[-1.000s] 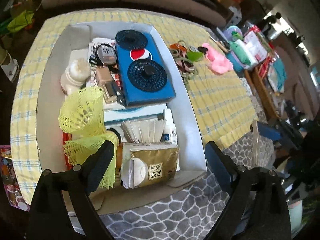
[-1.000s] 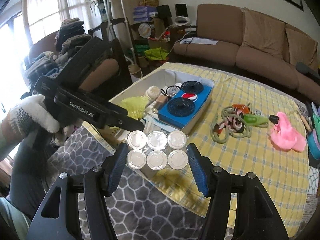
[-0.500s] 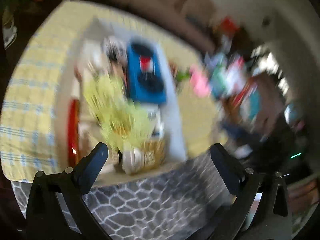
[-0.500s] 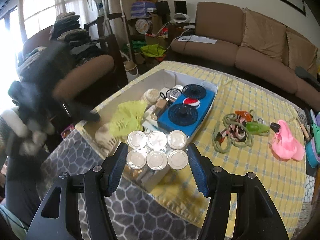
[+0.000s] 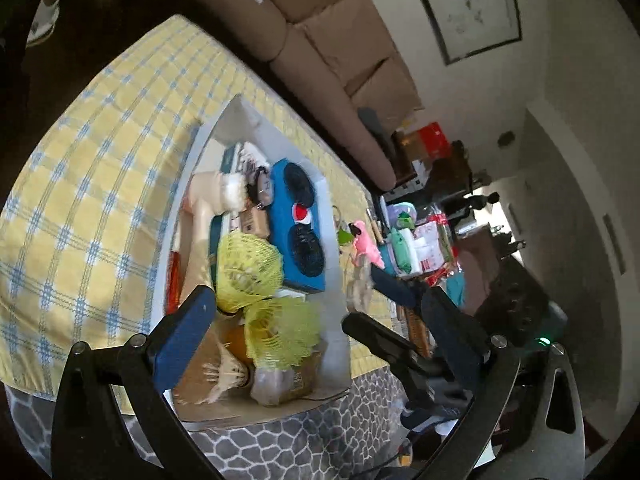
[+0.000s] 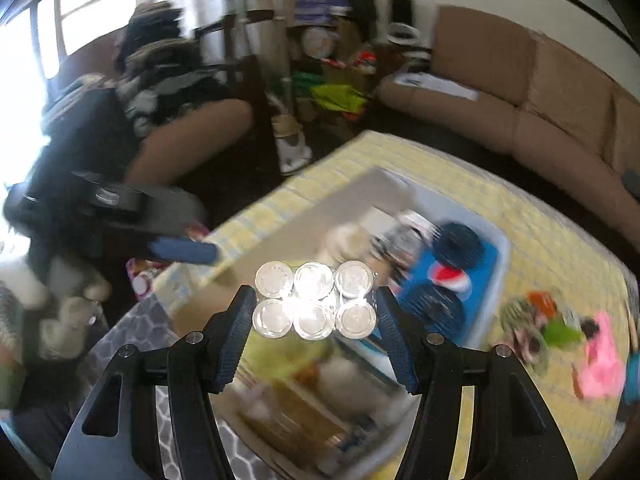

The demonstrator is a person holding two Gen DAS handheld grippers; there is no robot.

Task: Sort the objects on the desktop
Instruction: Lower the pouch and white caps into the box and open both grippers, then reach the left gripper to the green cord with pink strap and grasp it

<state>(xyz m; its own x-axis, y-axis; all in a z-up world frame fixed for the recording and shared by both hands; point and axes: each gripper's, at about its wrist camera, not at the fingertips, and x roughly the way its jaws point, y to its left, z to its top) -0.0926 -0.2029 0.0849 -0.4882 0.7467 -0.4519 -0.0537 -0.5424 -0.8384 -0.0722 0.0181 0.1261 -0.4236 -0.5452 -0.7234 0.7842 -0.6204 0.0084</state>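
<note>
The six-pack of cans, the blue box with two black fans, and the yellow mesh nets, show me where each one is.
six-pack of cans point(image 6: 316, 300): right wrist view, on the shiny can tops.
blue box with two black fans point(image 5: 298, 228): left wrist view, on its blue top near the round logo.
yellow mesh nets point(image 5: 248, 268): left wrist view, on the upper net's bulge.

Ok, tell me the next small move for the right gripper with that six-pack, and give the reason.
Probably lower it a little toward the box, then release. The right gripper is shut on the six-pack of cups, held above the box's near end; the left gripper is open and empty, off to the side.
</note>
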